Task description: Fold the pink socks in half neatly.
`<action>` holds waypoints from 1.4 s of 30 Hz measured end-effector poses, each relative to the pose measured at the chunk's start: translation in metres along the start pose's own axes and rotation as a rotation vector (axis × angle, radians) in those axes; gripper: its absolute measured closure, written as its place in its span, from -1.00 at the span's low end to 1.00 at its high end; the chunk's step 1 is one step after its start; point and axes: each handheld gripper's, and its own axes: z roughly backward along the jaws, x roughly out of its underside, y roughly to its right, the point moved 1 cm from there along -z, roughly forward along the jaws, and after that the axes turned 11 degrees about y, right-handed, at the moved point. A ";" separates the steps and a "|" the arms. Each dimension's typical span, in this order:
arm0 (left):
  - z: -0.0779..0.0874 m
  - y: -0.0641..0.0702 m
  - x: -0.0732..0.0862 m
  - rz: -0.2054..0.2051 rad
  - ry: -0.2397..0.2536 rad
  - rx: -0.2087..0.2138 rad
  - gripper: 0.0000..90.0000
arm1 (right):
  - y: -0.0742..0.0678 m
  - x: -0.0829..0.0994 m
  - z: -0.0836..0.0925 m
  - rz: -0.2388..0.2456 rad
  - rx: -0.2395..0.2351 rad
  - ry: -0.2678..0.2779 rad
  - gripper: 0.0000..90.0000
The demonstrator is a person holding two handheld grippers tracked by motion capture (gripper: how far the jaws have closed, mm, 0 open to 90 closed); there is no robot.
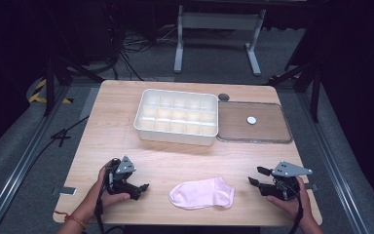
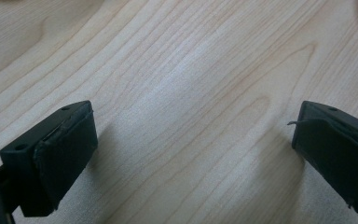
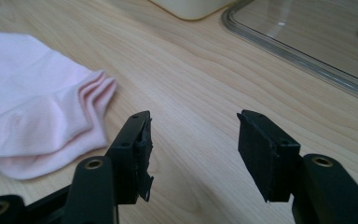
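The person's forearms are cut off at the bottom edge of the high view. In the left gripper view the sock is just a pale sliver at the top right corner, and in the right gripper view its toe end runs off the left edge. The room beyond the worktop is dark, w/ a grey stand base and cables hard to make out. No readable writing or labels anywhere.

The pale pink ankle sock (image 1: 202,193) lies flat on the light wooden worktop (image 1: 170,158) near its front edge, between the two tools, touching neither. It's soft knit fabric, folded or doubled, w/ layered cuff edges showing toward the right tool.

Left tool (image 1: 139,189): jaws spread wide, nothing between them, bare wood underneath. Right tool (image 1: 253,176): jaws partly apart, narrower than the left, empty; sock is off to the side of them.

Further back sits a white plastic divided organiser box (image 1: 177,117), and just beside it a clear flat lid (image 1: 253,122) w/ a small white round disc (image 1: 251,119) on it.
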 end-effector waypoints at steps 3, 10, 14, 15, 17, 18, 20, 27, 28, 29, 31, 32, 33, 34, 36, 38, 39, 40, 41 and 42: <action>0.000 0.000 0.000 0.000 -0.001 -0.001 -0.99 | -0.009 -0.004 -0.003 0.019 -0.028 -0.001 0.02; 0.000 0.001 0.000 -0.002 -0.003 -0.003 -0.99 | -0.031 -0.014 -0.012 0.065 -0.102 0.005 0.26; 0.002 0.004 -0.003 -0.005 -0.010 -0.001 -0.87 | -0.050 -0.021 -0.022 0.086 -0.186 -0.001 0.46; 0.002 0.005 -0.003 -0.005 -0.001 0.003 -0.78 | -0.054 -0.023 -0.025 0.097 -0.198 -0.002 0.49; 0.001 0.009 -0.005 0.005 0.003 0.007 -0.66 | -0.062 -0.025 -0.029 0.107 -0.226 -0.003 0.51; 0.000 0.009 -0.006 -0.008 -0.003 0.006 -0.66 | -0.065 -0.026 -0.032 0.112 -0.239 -0.003 0.53; -0.001 0.012 -0.008 0.018 0.007 0.025 -0.60 | -0.072 -0.028 -0.036 0.126 -0.257 -0.005 0.53; -0.002 0.024 -0.019 0.060 0.056 0.072 -0.47 | -0.099 -0.033 -0.056 0.175 -0.329 -0.023 0.61; -0.004 0.031 -0.023 0.066 0.065 0.093 -0.46 | -0.106 -0.033 -0.061 0.188 -0.342 -0.033 0.68; -0.004 0.031 -0.023 0.066 0.065 0.093 -0.46 | -0.108 -0.034 -0.063 0.189 -0.350 -0.038 0.70; -0.009 0.044 -0.029 0.052 0.067 0.124 -0.45 | -0.113 -0.033 -0.068 0.208 -0.366 -0.044 0.79; -0.009 0.044 -0.029 0.052 0.067 0.124 -0.45 | -0.113 -0.033 -0.068 0.208 -0.366 -0.044 0.79; -0.010 0.049 -0.030 0.054 0.067 0.134 -0.45 | -0.115 -0.033 -0.070 0.209 -0.371 -0.051 0.81; -0.014 0.056 -0.034 0.039 0.069 0.147 -0.43 | -0.118 -0.032 -0.073 0.218 -0.377 -0.055 0.84; -0.016 0.061 -0.036 0.051 0.079 0.166 -0.43 | -0.119 -0.032 -0.074 0.214 -0.381 -0.059 0.84; -0.019 0.067 -0.038 0.040 0.075 0.168 -0.39 | -0.120 -0.030 -0.077 0.217 -0.386 -0.060 0.86; -0.022 0.071 -0.039 0.025 0.069 0.177 -0.39 | -0.121 -0.029 -0.077 0.221 -0.384 -0.065 0.87; -0.025 0.075 -0.040 0.013 0.063 0.178 -0.37 | -0.122 -0.027 -0.078 0.228 -0.387 -0.071 0.88; -0.027 0.078 -0.041 0.012 0.061 0.172 -0.36 | -0.122 -0.026 -0.079 0.227 -0.388 -0.076 0.88; -0.029 0.079 -0.041 -0.002 0.057 0.178 -0.35 | -0.123 -0.025 -0.080 0.229 -0.386 -0.079 0.89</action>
